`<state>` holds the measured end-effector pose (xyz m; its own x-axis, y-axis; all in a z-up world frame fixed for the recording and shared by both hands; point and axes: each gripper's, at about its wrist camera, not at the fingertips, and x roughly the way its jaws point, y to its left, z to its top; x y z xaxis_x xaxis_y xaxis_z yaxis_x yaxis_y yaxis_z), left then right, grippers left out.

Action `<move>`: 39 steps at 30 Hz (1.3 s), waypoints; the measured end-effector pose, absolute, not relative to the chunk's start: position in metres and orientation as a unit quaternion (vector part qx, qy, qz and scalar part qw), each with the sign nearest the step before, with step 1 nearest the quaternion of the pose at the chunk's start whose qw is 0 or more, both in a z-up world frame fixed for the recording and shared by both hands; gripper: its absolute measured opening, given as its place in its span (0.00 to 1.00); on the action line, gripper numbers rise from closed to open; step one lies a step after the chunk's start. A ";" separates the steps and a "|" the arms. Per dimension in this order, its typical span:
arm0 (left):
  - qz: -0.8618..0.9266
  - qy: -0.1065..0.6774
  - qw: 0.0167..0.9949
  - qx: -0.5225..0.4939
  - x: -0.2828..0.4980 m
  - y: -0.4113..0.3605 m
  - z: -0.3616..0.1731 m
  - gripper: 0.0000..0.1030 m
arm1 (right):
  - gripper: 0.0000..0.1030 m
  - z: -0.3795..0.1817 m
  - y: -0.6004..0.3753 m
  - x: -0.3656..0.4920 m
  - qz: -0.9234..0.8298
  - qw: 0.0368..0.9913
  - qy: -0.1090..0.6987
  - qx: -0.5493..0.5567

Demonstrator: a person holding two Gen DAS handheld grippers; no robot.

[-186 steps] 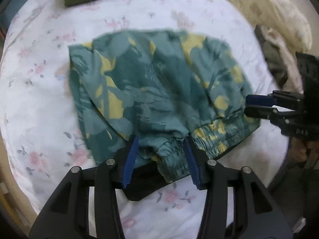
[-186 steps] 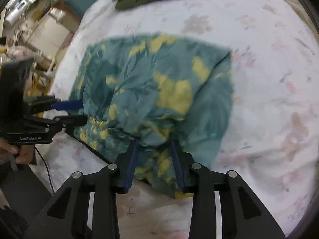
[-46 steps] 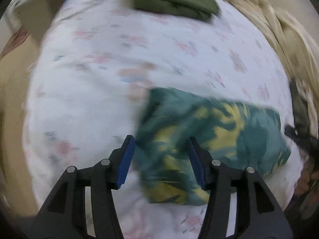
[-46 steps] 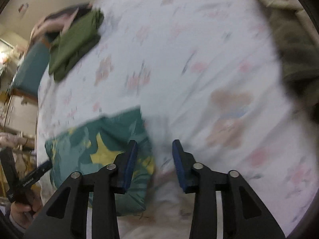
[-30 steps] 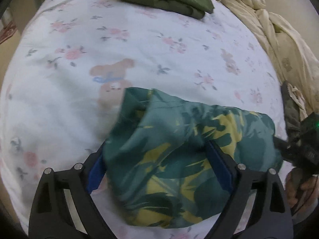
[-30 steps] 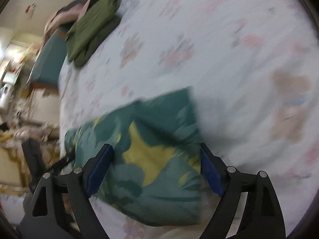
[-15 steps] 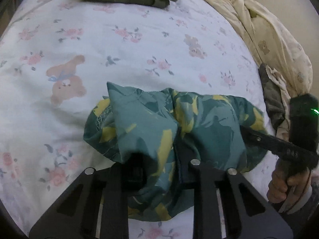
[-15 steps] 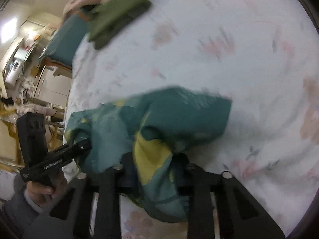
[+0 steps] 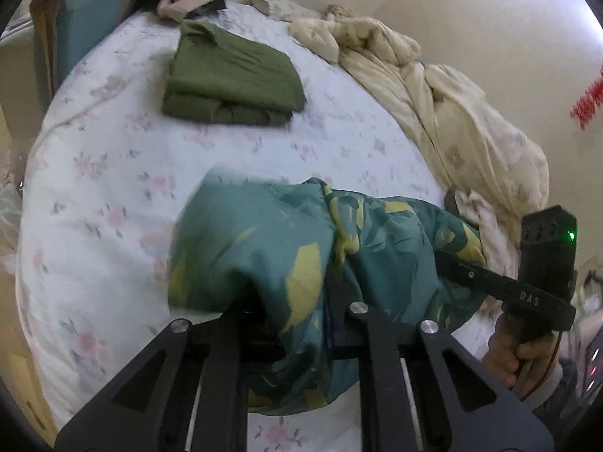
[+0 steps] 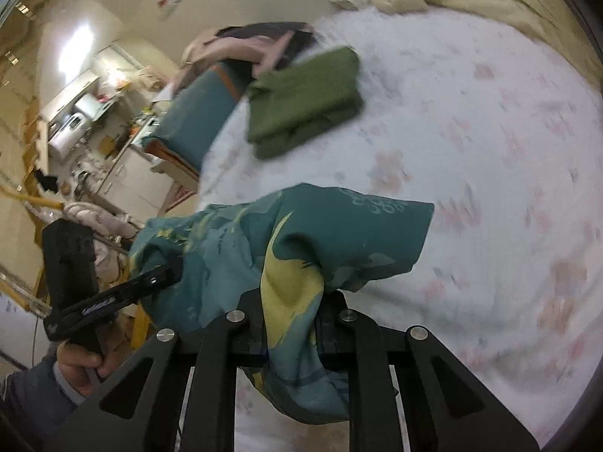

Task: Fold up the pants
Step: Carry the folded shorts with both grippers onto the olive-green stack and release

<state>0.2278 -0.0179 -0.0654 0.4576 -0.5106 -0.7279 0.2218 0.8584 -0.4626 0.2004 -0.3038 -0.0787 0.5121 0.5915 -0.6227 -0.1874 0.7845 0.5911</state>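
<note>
The pants [image 9: 271,248], teal with yellow leaf shapes, hang in a bunched, folded bundle just above the bed [image 9: 113,173], gripped at both ends. The left tool [image 9: 292,314] is clamped on one end, cloth spilling over and hiding its fingers; the right tool [image 10: 292,303] is clamped on the other end the same way. The side of the right tool's arm reads "DAS" in the left view; the lettering on the left tool's arm in the right view is too blurred to read. A small white ring pattern is printed near one corner of the pants. Red writing on the wall beyond the bed cannot be made out.

Beyond the pants, toward the head of the bed, lies a folded green garment [image 9: 230,79], well apart from them, with flowered sheet bare between. A cream quilt [image 9: 452,113] is heaped along the bed's far edge, near the pants' right end.
</note>
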 end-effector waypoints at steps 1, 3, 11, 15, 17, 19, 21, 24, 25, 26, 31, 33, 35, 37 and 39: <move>-0.213 0.476 0.838 -0.160 0.241 -0.014 -0.061 0.11 | 0.16 -0.074 -0.302 0.206 0.236 0.838 0.431 0.235; -0.207 0.475 0.841 -0.158 0.264 -0.010 -0.053 0.11 | 0.16 -0.062 -0.297 0.228 0.241 0.843 0.426 0.226; -0.191 0.490 0.835 -0.165 0.386 0.013 -0.036 0.11 | 0.16 -0.061 -0.281 0.359 0.253 0.827 0.438 0.247; -0.167 0.526 0.820 -0.153 0.470 0.010 -0.050 0.12 | 0.16 -0.090 -0.282 0.454 0.242 0.804 0.467 0.276; -0.154 0.531 0.820 -0.150 0.509 0.012 -0.060 0.12 | 0.16 -0.108 -0.282 0.497 0.243 0.791 0.482 0.289; -0.151 0.535 0.819 -0.144 0.548 0.013 -0.071 0.12 | 0.16 -0.119 -0.281 0.535 0.242 0.790 0.485 0.287; -0.144 0.523 0.830 -0.128 0.580 0.016 -0.076 0.12 | 0.16 -0.127 -0.280 0.569 0.240 0.795 0.482 0.280; -0.145 0.500 0.847 -0.105 0.612 0.018 -0.083 0.12 | 0.16 -0.128 -0.282 0.606 0.241 0.809 0.462 0.273; -0.149 0.488 0.855 -0.091 0.619 0.018 -0.090 0.15 | 0.16 -0.129 -0.280 0.614 0.241 0.817 0.455 0.259; -0.153 0.479 0.861 -0.083 0.624 0.019 -0.097 0.19 | 0.16 -0.133 -0.279 0.622 0.237 0.826 0.453 0.239; -0.177 0.465 0.864 -0.080 0.618 0.035 -0.131 0.41 | 0.39 -0.155 -0.288 0.626 0.220 0.840 0.469 0.164; -0.168 0.458 0.871 -0.050 0.610 0.039 -0.132 0.53 | 0.50 -0.160 -0.304 0.618 0.214 0.842 0.467 0.165; -0.132 0.465 0.873 -0.056 0.607 0.052 -0.130 0.78 | 0.55 -0.163 -0.325 0.608 0.150 0.852 0.475 0.160; -0.096 0.478 0.869 -0.090 0.599 0.069 -0.124 0.82 | 0.54 -0.160 -0.351 0.593 0.124 0.851 0.474 0.191; -0.083 0.480 0.867 -0.100 0.580 0.085 -0.115 0.82 | 0.54 -0.151 -0.361 0.580 0.124 0.849 0.476 0.192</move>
